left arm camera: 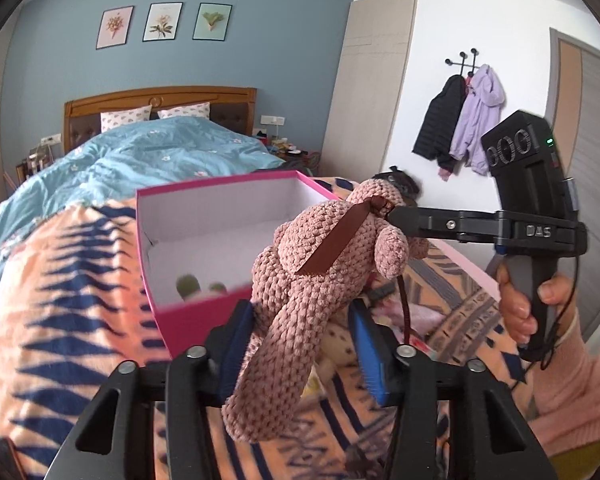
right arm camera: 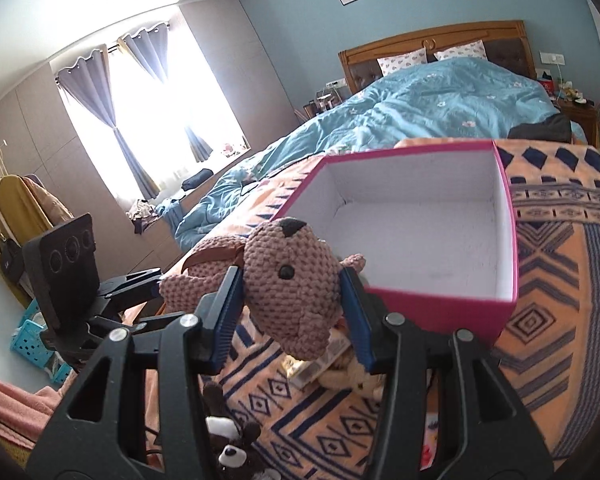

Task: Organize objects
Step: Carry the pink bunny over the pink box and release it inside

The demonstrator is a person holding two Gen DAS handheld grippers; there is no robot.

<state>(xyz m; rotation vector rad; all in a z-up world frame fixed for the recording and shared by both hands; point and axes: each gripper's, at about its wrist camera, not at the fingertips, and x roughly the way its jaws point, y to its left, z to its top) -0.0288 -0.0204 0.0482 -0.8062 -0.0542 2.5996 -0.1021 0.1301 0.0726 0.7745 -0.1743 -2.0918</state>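
Note:
A pink-brown crocheted teddy bear (left arm camera: 320,248) hangs in the air just in front of an open pink box (left arm camera: 204,312) with a white inside. In the left wrist view my left gripper (left arm camera: 300,312) is shut on one of the bear's legs, which runs down between the blue pads. My right gripper (left arm camera: 400,216) comes in from the right and pinches the bear's head. In the right wrist view the bear's head (right arm camera: 292,280) sits squeezed between the pads of my right gripper (right arm camera: 290,276). There the left gripper (right arm camera: 156,286) holds a limb at the left. The box (right arm camera: 440,312) stands behind and to the right.
The box rests on an orange patterned blanket (right arm camera: 560,280), with a blue duvet (right arm camera: 440,108) behind it. A beige plush (right arm camera: 356,376) and a black-and-white plush (right arm camera: 228,452) lie below the grippers. A hand (left arm camera: 520,308) holds the right gripper's handle. Small green things (left arm camera: 188,284) show inside the box.

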